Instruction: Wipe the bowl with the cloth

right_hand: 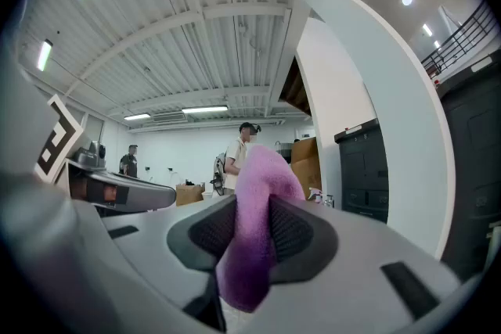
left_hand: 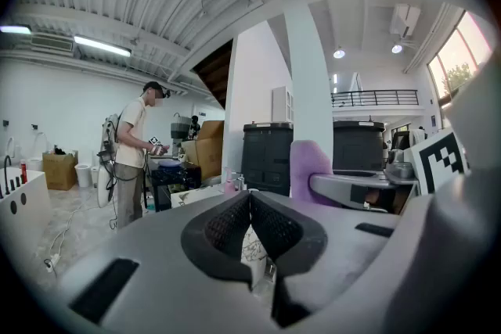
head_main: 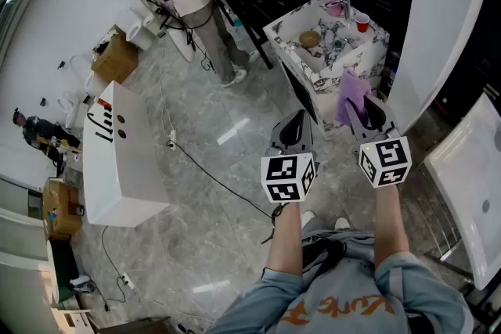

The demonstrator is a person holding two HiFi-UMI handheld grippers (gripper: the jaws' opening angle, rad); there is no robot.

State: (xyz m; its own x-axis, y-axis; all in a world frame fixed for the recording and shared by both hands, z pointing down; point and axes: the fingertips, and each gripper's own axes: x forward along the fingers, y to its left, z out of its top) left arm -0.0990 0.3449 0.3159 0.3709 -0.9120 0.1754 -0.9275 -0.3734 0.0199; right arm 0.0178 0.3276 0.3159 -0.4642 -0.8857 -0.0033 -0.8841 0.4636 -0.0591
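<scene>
The purple cloth [right_hand: 254,184] is held pinched in the right hand-held gripper [right_hand: 250,227]. Its jaws are closed on the cloth, so that a fold stands up above them and a tail hangs below. The left hand-held gripper [left_hand: 250,207] is closed tight, with nothing between its jaws. In the head view both are carried roughly level and side by side in the air, short of the marbled surface [head_main: 356,48], and nothing is touched by either.

The bowl [head_main: 310,38], a small tan one, is seen sitting on that surface, well apart from a red cup [head_main: 362,22] near the far corner.

The step in hand is judged to be the approach: the cloth is already gripped and the wiping is not yet begun. For the next move, both would need to be brought forward and lowered over the surface. The left jaws would probably have to be opened to steady the bowl by its rim, while the cloth is pressed inside it.
</scene>
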